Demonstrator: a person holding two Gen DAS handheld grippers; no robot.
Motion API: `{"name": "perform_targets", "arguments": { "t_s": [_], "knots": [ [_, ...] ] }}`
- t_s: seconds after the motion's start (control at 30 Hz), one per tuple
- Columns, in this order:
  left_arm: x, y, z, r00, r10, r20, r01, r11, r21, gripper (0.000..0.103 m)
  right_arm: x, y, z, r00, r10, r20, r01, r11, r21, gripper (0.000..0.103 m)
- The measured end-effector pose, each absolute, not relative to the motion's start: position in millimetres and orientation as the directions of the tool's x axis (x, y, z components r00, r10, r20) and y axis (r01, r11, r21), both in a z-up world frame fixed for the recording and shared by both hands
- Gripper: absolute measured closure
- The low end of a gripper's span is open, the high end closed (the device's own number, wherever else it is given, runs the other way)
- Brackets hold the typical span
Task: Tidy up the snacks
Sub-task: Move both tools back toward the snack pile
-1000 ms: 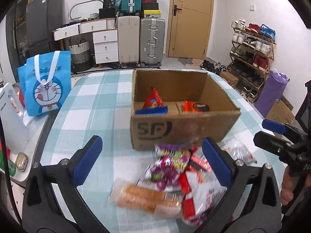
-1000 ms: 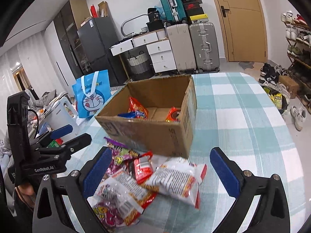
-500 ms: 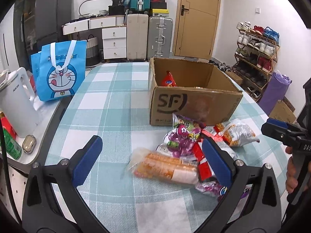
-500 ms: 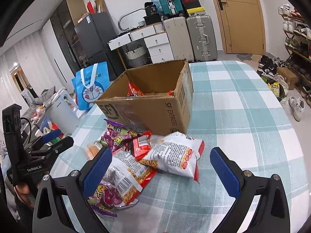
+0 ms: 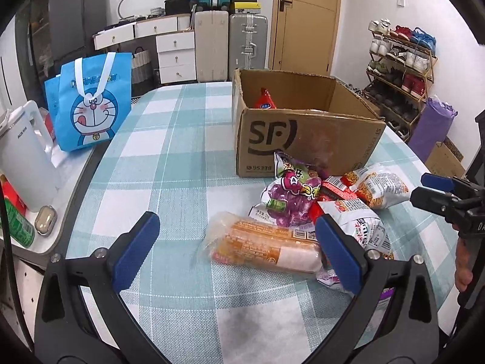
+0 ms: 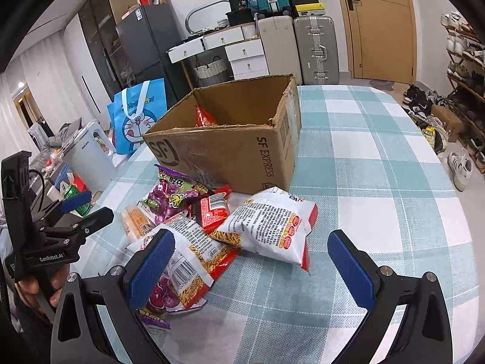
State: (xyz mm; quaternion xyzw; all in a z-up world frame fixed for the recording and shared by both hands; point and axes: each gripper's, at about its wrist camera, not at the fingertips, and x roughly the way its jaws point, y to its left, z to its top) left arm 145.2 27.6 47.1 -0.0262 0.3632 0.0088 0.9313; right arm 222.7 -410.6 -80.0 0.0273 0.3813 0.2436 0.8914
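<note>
A brown cardboard box (image 5: 306,142) (image 6: 230,154) stands open on the checked table, with a red snack bag (image 5: 264,99) (image 6: 203,118) inside. In front of it lies a pile of snacks: an orange clear-wrapped pack (image 5: 263,244) (image 6: 137,224), a purple bag (image 5: 291,194) (image 6: 172,194), a small red pack (image 6: 212,210), and two white-and-red bags (image 6: 269,226) (image 6: 188,256). My left gripper (image 5: 236,248) is open, low over the table, with the orange pack between its fingers' span. My right gripper (image 6: 250,264) is open just before the white bags. Neither holds anything.
A blue cartoon tote (image 5: 91,106) and a white kettle (image 5: 24,157) stand left of the table (image 5: 169,139). Green cans (image 5: 16,227) sit on a side surface. Suitcases, drawers and a door line the far wall; a shoe rack (image 5: 400,69) is at right.
Both grippers have drawn back and down from the box toward the table's near side. The snack pile now lies farther ahead, and the box interior is less visible.
</note>
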Motion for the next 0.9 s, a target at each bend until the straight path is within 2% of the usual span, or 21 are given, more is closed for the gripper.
{"name": "perform_targets", "arguments": {
  "t_s": [0.37, 0.7, 0.9],
  "knots": [
    [153.5, 27.3, 33.3, 0.717, 0.008, -0.697, -0.038, 0.999, -0.027, 0.001, 252.4, -423.2, -109.4, 0.559, 0.468, -0.685, -0.312, 0.883, 0.35, 0.001],
    [160.3, 25.6, 21.5, 0.697, 0.006, -0.717, -0.032, 0.999, -0.023, 0.001, 273.4, -417.5, -130.6, 0.517, 0.521, -0.679, -0.293, 0.853, 0.431, 0.001],
    [161.7, 24.7, 18.1, 0.691, 0.004, -0.723, -0.026, 0.999, -0.02, 0.001, 279.1, -406.2, -136.3, 0.517, 0.505, -0.691, -0.283, 0.863, 0.419, 0.001]
  ]
}}
